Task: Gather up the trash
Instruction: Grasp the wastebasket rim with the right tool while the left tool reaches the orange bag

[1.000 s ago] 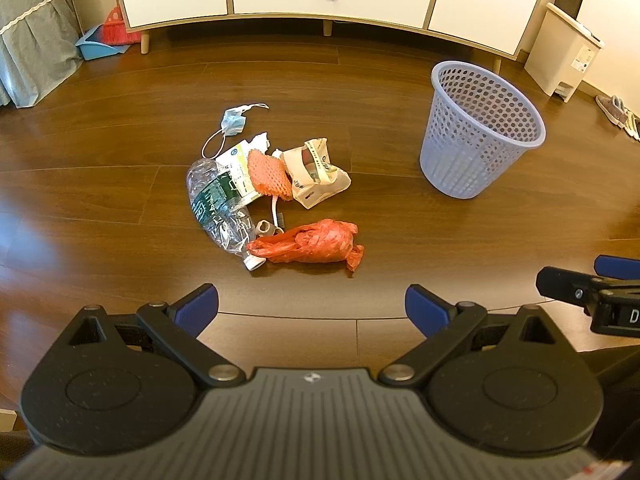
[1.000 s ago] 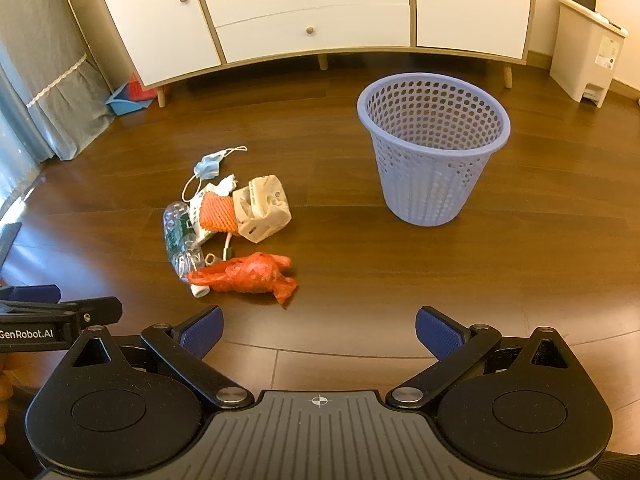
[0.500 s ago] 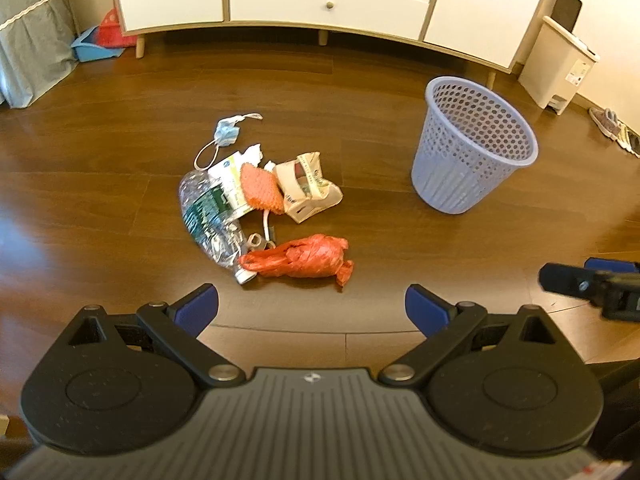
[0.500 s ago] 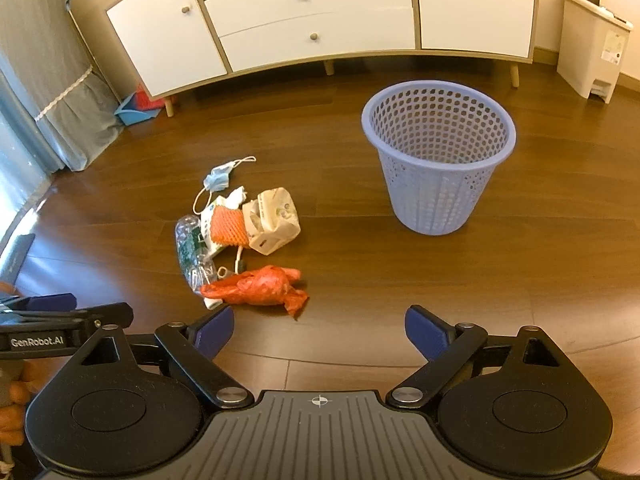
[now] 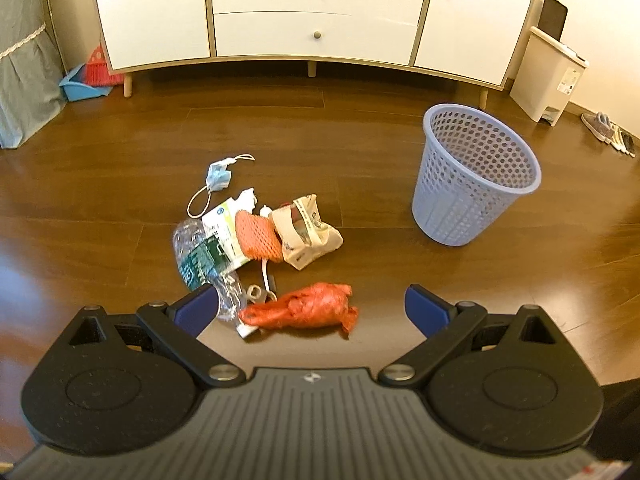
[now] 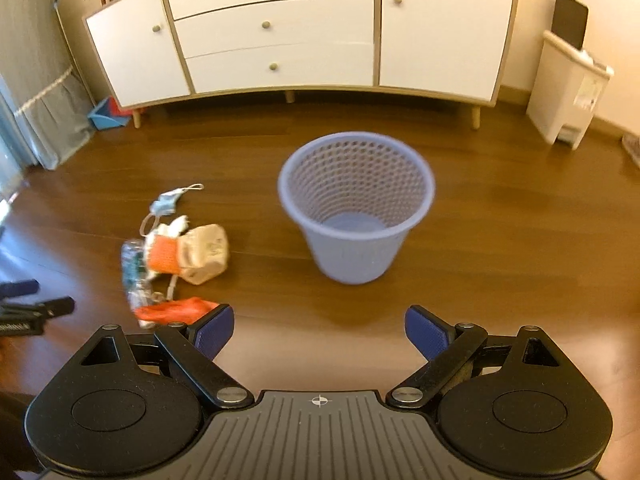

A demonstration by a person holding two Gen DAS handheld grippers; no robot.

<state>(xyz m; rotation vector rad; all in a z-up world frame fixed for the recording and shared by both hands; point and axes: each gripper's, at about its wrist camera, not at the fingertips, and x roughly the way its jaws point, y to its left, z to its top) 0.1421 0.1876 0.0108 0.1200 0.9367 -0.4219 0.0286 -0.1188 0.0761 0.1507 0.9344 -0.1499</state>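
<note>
Trash lies in a heap on the wooden floor: a red plastic bag (image 5: 304, 312), a crushed clear bottle (image 5: 200, 260), an orange foam net (image 5: 256, 236), a beige paper bag (image 5: 308, 236) and a blue face mask (image 5: 219, 172). A lavender perforated basket (image 5: 474, 176) stands upright to the right of the heap. My left gripper (image 5: 310, 312) hovers open over the near edge of the heap, the red bag between its fingers in view. My right gripper (image 6: 320, 330) is open and empty, facing the basket (image 6: 356, 208), with the heap (image 6: 176, 260) at its left.
A white sideboard on legs (image 5: 312, 16) runs along the back wall. A white pedal bin (image 5: 548, 72) stands at the right, shoes (image 5: 608, 132) beyond it. A blue dustpan with red brush (image 5: 88, 80) and a grey curtain (image 5: 20, 60) are at the left. Bare floor surrounds the basket.
Both grippers have tilted up and moved forward, so the heap and basket sit lower and larger in view. The right gripper swung toward the basket. Both stay open.
</note>
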